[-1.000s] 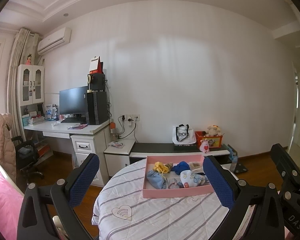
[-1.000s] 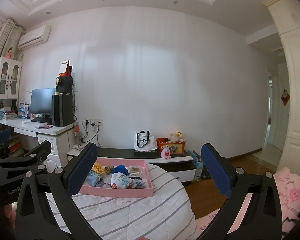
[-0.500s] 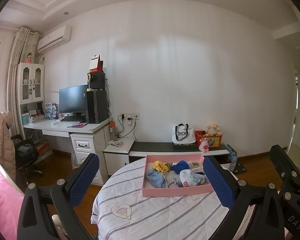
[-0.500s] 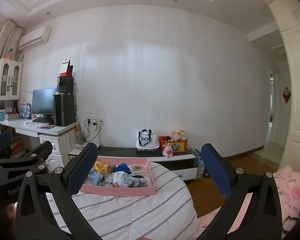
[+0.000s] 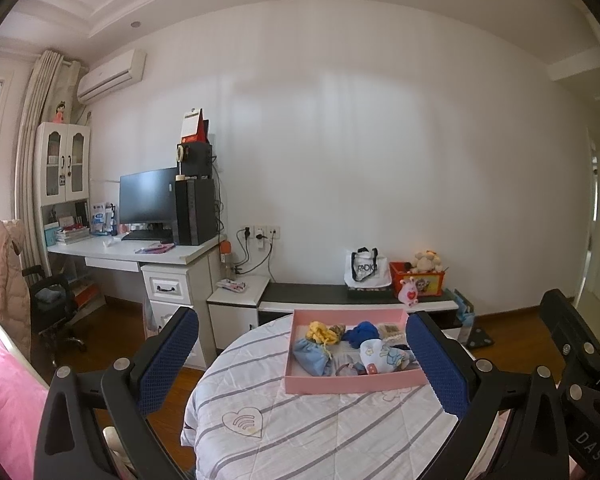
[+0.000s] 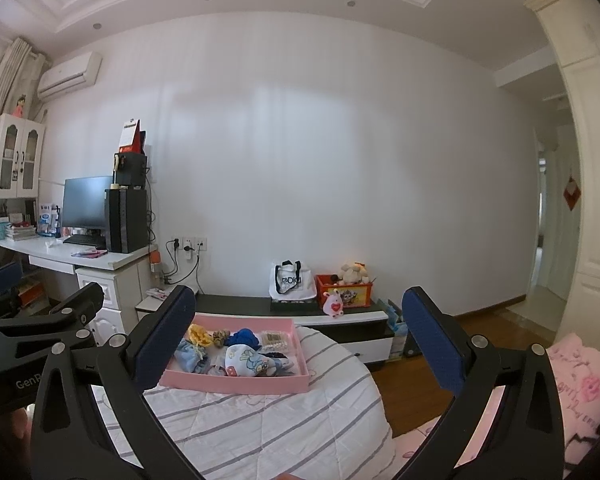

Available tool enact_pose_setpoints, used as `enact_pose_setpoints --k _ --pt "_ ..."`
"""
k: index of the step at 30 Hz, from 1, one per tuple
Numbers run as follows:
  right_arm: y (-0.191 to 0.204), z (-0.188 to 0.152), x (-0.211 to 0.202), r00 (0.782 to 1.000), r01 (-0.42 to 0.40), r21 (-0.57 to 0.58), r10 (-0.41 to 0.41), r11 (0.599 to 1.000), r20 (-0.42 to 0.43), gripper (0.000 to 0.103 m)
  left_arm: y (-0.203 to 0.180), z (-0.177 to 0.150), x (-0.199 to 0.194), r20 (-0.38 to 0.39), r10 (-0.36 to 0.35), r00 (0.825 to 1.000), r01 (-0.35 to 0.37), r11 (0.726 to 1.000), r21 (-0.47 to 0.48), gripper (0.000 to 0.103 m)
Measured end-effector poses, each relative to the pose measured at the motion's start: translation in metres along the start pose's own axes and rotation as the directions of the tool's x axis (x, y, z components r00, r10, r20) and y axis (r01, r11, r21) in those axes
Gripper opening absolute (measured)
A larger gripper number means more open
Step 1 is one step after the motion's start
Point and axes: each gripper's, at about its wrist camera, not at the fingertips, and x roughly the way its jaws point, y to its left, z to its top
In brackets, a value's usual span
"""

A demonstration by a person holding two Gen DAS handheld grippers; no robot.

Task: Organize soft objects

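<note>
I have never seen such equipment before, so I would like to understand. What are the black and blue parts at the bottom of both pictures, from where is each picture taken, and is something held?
They are two hand-held grippers, one in each of a person's hands. Each carries a camera looking forward along its two blue-padded fingers, so there is one picture per gripper. The left gripper and the right gripper both stand wide open and hold nothing. Ahead is a round table with a striped cover. On it lies a pink tray with small soft things, such as a yellow bundle, a blue bundle and a cartoon-printed cloth.
</note>
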Motion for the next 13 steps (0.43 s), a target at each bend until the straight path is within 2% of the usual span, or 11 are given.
enact_pose_setpoints --k 7,13 --pt "0.0025 0.0009 0.0003 1.0 0.014 -0.008 -0.014 1.0 0.01 0.103 -0.0014 -0.0007 0.0013 0.003 0.012 1.0 -0.012 1.0 -0.005 0.103" --pt "0.0041 0.0013 0.0016 1.0 -0.005 -0.008 0.005 1.0 0.004 0.103 -0.0014 -0.0015 0.0005 0.011 0.016 1.0 -0.016 1.0 -0.018 0.103"
